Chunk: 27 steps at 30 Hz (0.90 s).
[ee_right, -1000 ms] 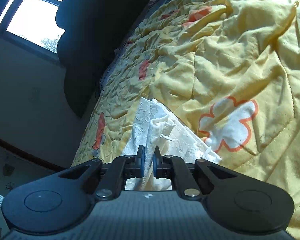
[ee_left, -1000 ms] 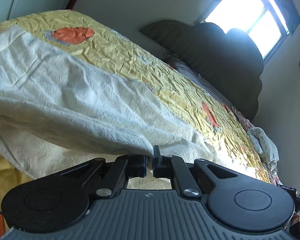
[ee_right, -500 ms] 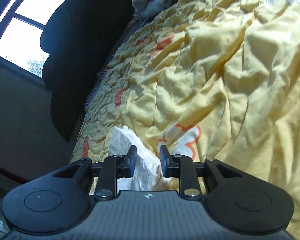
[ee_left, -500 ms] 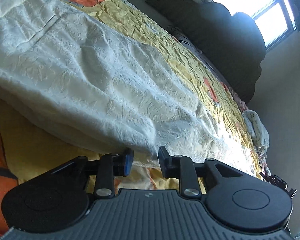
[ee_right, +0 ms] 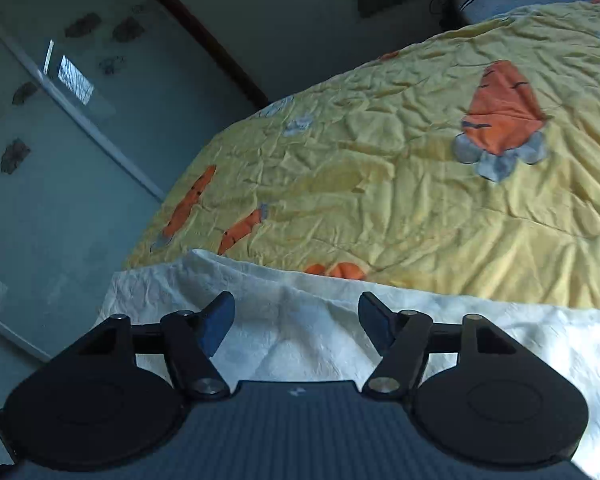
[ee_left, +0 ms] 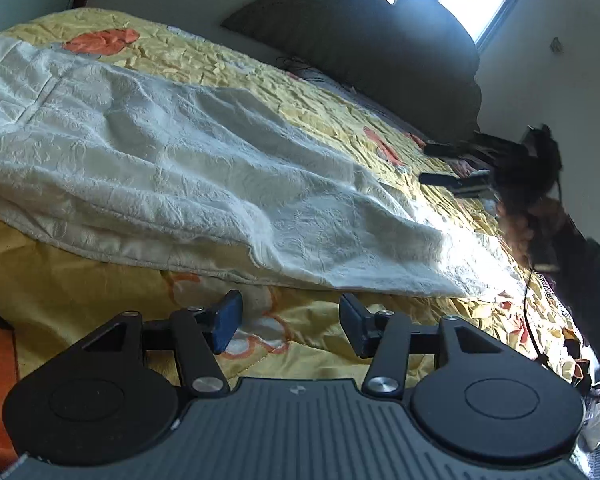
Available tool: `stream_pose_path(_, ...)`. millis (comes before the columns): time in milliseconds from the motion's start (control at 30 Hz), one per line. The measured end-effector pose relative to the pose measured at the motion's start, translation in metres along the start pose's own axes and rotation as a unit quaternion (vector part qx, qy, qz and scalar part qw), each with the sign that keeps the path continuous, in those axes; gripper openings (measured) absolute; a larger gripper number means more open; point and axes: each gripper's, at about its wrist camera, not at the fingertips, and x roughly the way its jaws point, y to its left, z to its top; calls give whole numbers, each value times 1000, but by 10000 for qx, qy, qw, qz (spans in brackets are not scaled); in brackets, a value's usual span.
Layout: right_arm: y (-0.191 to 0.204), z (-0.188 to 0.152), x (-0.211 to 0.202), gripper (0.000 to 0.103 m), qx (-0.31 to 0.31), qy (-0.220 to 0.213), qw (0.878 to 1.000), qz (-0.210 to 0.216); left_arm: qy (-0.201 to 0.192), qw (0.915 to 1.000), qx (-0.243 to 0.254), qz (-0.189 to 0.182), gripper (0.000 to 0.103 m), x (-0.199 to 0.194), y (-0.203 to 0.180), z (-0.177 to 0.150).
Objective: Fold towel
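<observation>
Fingers parted and empty after just opening, the left gripper [ee_left: 290, 324] and right gripper [ee_right: 296, 322] hung beside the crinkled cream-white towel [ee_left: 188, 176], lying doubled on the yellow carrot-print quilt [ee_right: 400, 184] ahead; a fold apparently released, the next needs fresh edge grips.

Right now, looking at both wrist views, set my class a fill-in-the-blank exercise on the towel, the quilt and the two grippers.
1. The white towel lies on a ____ quilt printed with carrots.
2. The left gripper is ____, with nothing between its fingers.
3. The right gripper is open above the ____.
4. Behind the dark headboard, light comes through a ____.

Missing words: yellow; open; towel; window
</observation>
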Motion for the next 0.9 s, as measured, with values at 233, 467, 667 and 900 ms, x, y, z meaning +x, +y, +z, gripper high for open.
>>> stream_pose_path(233,12,29,80,66,-787,1459,9860,-178,-255,9986,116,-438,77,-2,5,-10)
stream_pose_path(467,10,35,87,26,-1120,1942,9740,-328,-332,9953,-364,-839,80,2,20,-6)
stream_pose_path(667,0,33,91,26,-1042,2047,9732,-117,-325,9945,-369,-924,84,5,23,-4)
stream_pose_path(900,23,27,94,3,-1592,2067,9653,139,-319,9943,-336,-961,87,7,21,-4)
